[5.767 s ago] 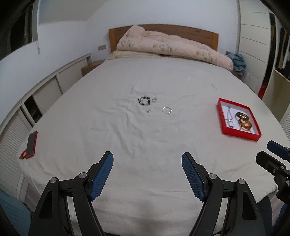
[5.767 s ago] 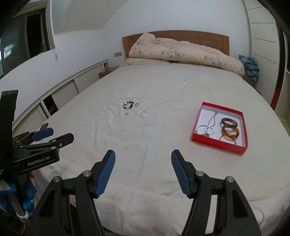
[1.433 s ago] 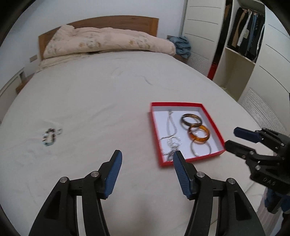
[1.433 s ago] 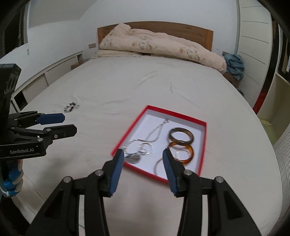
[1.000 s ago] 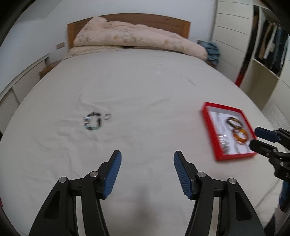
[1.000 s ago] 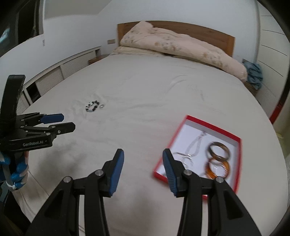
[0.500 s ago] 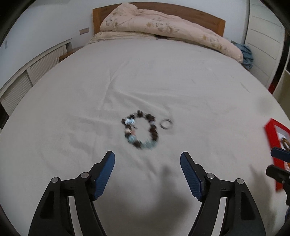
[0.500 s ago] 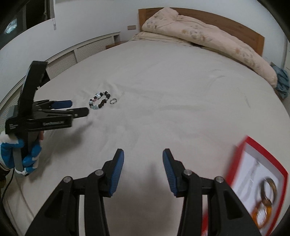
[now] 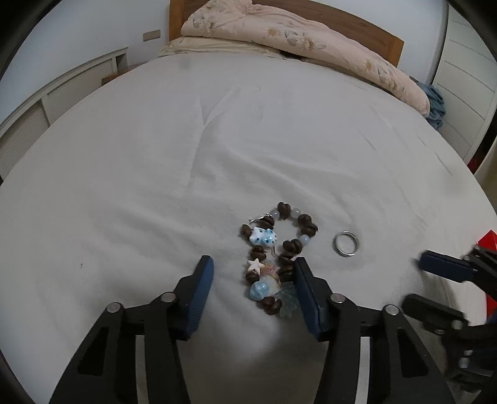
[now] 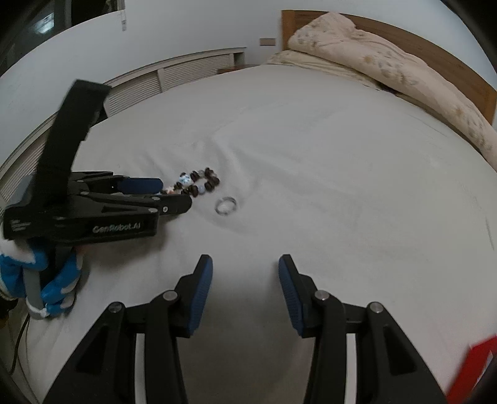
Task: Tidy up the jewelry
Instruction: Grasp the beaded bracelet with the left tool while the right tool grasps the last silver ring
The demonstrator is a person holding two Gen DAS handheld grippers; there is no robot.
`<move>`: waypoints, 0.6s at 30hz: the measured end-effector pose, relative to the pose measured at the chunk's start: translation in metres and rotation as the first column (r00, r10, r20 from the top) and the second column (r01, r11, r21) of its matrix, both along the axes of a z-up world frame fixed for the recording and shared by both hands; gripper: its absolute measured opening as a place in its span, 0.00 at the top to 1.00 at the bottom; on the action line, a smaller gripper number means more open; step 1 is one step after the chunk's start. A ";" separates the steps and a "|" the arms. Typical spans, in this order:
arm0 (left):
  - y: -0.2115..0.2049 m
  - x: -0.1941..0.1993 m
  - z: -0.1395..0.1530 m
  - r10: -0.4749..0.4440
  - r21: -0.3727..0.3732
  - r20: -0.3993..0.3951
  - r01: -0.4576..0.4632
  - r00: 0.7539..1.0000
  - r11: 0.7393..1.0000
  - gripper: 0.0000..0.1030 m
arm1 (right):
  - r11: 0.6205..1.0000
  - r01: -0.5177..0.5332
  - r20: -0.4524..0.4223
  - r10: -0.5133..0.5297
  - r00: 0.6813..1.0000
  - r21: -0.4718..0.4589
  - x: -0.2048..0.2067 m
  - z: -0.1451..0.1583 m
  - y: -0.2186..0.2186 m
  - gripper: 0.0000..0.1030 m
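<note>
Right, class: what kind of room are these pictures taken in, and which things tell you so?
Most likely a bedroom: a large bed with a white sheet, a bundled floral duvet against a wooden headboard, and built-in cupboards alongside.

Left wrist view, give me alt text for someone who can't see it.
The left gripper, jaws open and just closing, straddles a brown-and-blue beaded bracelet on a white bedsheet. A small silver ring lies beside it.
</note>
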State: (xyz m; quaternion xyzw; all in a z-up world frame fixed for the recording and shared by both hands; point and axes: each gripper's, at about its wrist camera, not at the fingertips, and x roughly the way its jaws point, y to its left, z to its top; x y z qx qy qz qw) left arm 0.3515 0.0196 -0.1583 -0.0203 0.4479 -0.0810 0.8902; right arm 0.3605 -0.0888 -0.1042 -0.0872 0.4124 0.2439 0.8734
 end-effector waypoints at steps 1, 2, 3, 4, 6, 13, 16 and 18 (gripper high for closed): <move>0.001 0.000 -0.001 -0.001 -0.004 0.001 0.001 1.000 1.000 0.54 | 1.000 -0.008 -0.002 0.008 1.000 -0.002 0.005 -0.003 0.006 0.59; 0.004 0.000 -0.001 0.004 -0.009 0.003 -0.004 1.000 1.000 0.59 | 1.000 -0.014 -0.004 0.014 1.000 -0.005 0.009 -0.005 0.010 0.59; 0.007 0.000 -0.001 0.010 -0.018 0.003 -0.010 1.000 1.000 0.61 | 1.000 -0.022 -0.004 0.022 1.000 -0.007 0.012 -0.008 0.015 0.59; 0.011 -0.001 -0.002 0.022 -0.036 0.004 -0.022 1.000 0.999 0.65 | 1.000 -0.030 -0.005 0.030 1.000 -0.008 0.016 -0.010 0.020 0.59; 0.018 -0.001 -0.004 0.039 -0.058 0.006 -0.038 0.999 0.998 0.71 | 0.999 -0.038 -0.005 0.038 0.999 -0.008 0.023 -0.013 0.027 0.60; 0.020 -0.006 -0.005 0.067 -0.070 0.023 -0.065 0.998 0.995 0.79 | 0.997 -0.067 -0.012 0.067 0.998 -0.036 0.044 -0.017 0.045 0.82; 0.022 -0.006 -0.003 0.074 -0.071 0.022 -0.072 0.997 0.995 0.83 | 0.996 -0.085 -0.021 0.085 0.996 -0.033 0.043 -0.017 0.043 0.82; 0.018 -0.007 0.000 0.078 -0.058 0.029 -0.076 0.997 0.995 0.83 | 0.996 -0.081 -0.023 0.080 0.997 -0.024 0.038 -0.014 0.039 0.82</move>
